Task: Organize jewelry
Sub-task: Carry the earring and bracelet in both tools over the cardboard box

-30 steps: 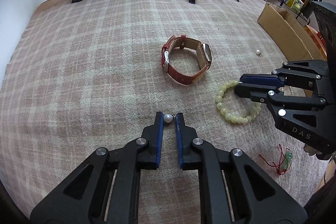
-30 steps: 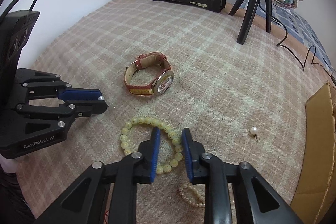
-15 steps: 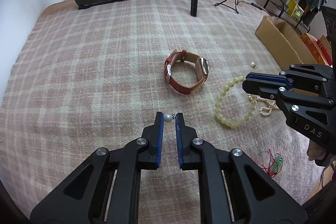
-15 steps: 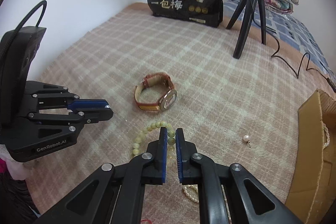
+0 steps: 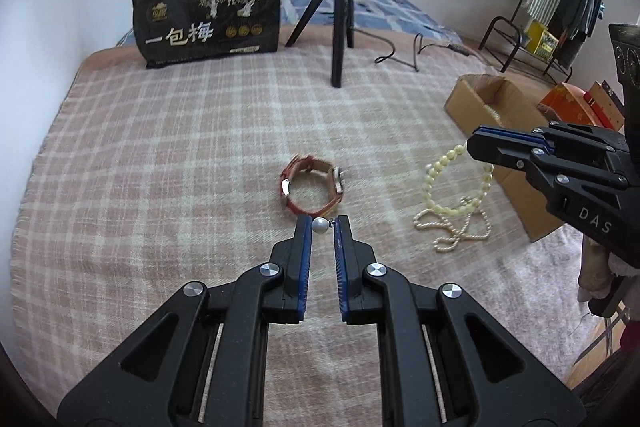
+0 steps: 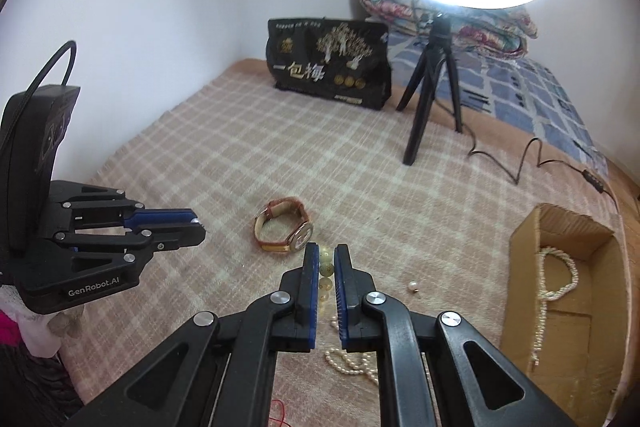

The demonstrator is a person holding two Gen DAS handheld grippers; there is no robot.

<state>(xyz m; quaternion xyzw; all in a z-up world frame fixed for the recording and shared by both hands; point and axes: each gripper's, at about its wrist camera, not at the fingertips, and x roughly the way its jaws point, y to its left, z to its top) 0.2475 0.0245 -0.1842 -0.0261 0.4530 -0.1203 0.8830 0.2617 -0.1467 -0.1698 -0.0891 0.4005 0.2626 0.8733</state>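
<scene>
Currently: left gripper (image 5: pixel 321 227) pinching pearl earring (image 5: pixel 319 225); right gripper (image 6: pixel 327 263) clamped on bead bracelet (image 5: pixel 436 167), lifted above blanket (image 5: pixel 180 167). Watch (image 5: pixel 312 185) mid-blanket; box (image 6: pixel 560 267) at right edge.

Pink-and-cream checked woven blanket (image 5: pixel 160 155) looks soft, matt, slightly fuzzy; brown corrugated cardboard box (image 6: pixel 560 291) is dull w/ rough torn edges. Black matt plastic left gripper (image 5: pixel 321 223) w/ ribbed blue pads and shiny metal screws pinches a glossy white pearl earring (image 5: pixel 319 225); right gripper (image 6: pixel 327 255), same finish, pinches a pale yellow-green bead bracelet (image 5: pixel 440 187), smooth & semi-glossy. Red-brown leather-strap watch (image 5: pixel 312 187) has a polished metal case; black snack bag (image 5: pixel 208 15) is glossy foil-like plastic.
</scene>
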